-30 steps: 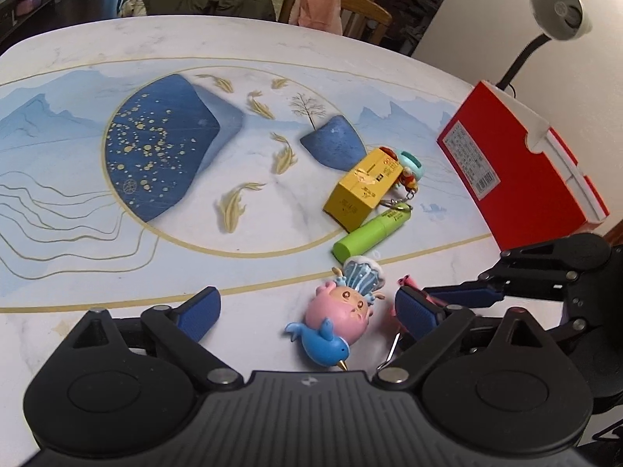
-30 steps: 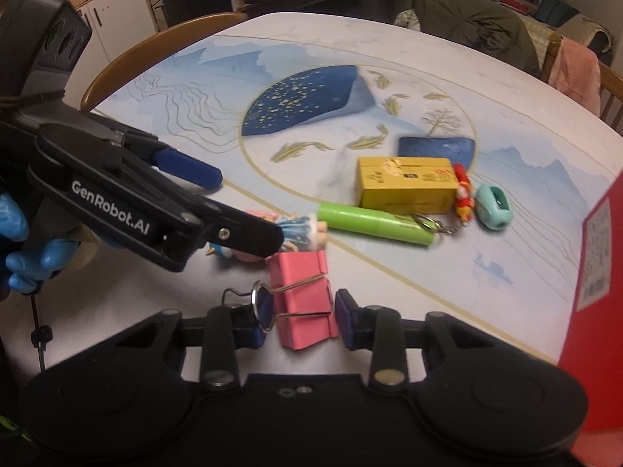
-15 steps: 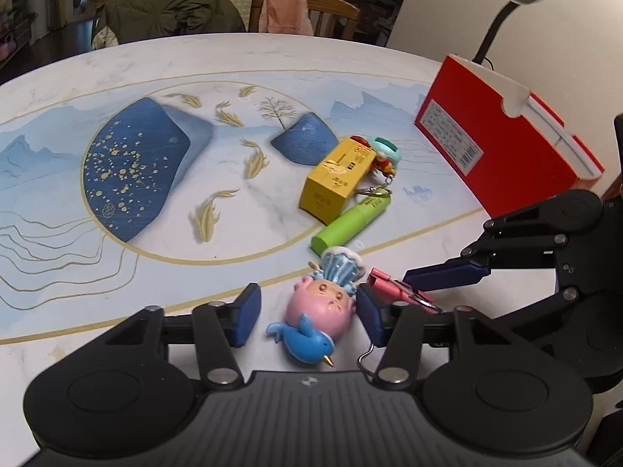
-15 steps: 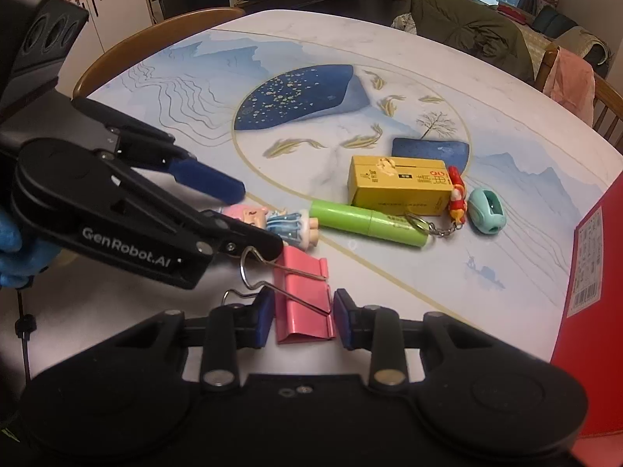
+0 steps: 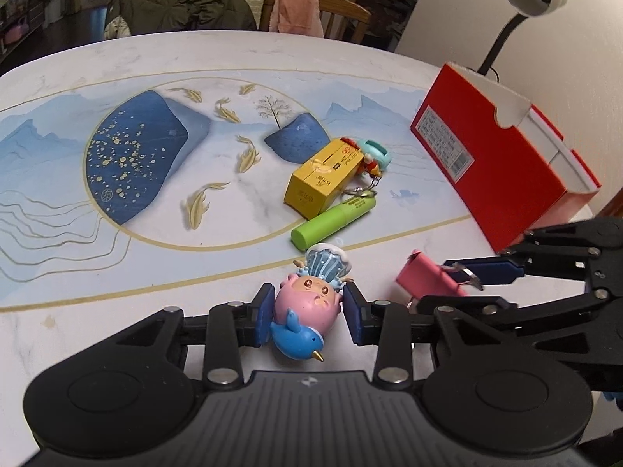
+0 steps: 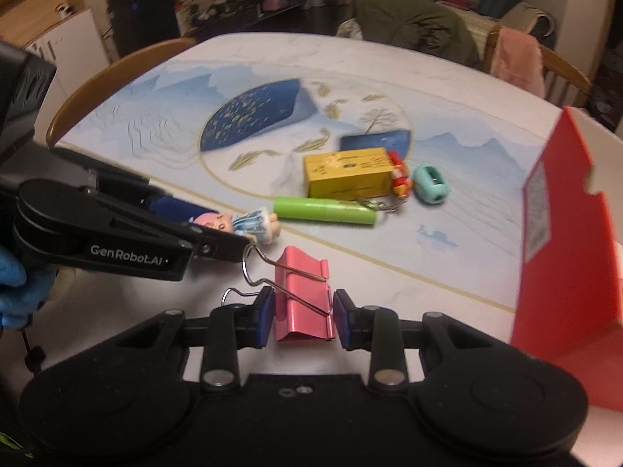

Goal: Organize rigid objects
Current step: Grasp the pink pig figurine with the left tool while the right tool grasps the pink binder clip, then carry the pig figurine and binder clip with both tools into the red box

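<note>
Two grippers at the near edge of the table (image 5: 58, 330), each with a small thing between its pads.

The left gripper (image 5: 308, 314) is closing its jaws around the pink figurine (image 5: 307, 303), both blue pads at the toy's sides; I cannot tell whether it is lifted. The right gripper (image 6: 300, 316) has its pads pressed on the pink binder clip (image 6: 301, 299), wire handles sticking out to the left. Farther in from the edge lie the green tube (image 5: 333, 220), the yellow box (image 5: 323, 179) and a mint sharpener (image 6: 430, 184), close together. The red box (image 5: 494, 163) stands at the table's right edge.
</note>
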### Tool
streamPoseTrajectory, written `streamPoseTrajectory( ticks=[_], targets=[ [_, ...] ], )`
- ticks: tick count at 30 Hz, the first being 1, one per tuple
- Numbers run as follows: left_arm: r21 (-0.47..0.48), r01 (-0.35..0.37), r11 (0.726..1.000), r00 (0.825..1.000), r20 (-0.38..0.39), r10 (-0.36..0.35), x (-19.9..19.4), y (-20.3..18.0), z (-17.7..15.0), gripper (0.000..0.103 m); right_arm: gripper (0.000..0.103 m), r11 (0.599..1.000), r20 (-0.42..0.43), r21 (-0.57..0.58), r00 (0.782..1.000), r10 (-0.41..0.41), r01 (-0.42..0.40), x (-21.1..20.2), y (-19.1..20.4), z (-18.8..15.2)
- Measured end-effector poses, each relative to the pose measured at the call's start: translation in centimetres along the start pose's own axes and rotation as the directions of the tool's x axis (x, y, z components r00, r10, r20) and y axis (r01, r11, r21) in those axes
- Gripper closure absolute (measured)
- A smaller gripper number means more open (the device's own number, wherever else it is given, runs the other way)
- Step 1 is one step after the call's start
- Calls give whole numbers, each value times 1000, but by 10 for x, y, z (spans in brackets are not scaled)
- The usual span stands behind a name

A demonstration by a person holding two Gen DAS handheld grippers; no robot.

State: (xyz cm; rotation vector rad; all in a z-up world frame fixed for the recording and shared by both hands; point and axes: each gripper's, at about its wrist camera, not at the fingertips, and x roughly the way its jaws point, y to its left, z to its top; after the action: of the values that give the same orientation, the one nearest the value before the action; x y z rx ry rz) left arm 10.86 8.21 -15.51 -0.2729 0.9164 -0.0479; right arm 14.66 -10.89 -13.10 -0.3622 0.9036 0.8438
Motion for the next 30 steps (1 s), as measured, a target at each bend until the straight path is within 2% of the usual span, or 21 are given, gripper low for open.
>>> streamPoseTrajectory(
  ticks=[9, 16, 21, 30],
  targets=[
    [-27, 6, 1000, 999, 49, -5, -33, -28, 18, 66, 72, 995, 80, 74, 994, -68, 62, -56, -14, 2],
    [3, 29, 1000, 996, 87, -29, -53, -66, 37, 66, 72, 984, 156, 161, 982, -107, 81, -100, -43, 2],
    [37, 48, 998, 994, 101, -51, -55, -99, 52, 66, 72, 973, 198, 207, 969, -148, 107, -125, -69, 1],
    [113, 62, 992, 990, 118, -75, -42, -162, 73, 66, 72, 956, 223, 263, 956, -192, 131, -145, -120, -6]
  ],
)
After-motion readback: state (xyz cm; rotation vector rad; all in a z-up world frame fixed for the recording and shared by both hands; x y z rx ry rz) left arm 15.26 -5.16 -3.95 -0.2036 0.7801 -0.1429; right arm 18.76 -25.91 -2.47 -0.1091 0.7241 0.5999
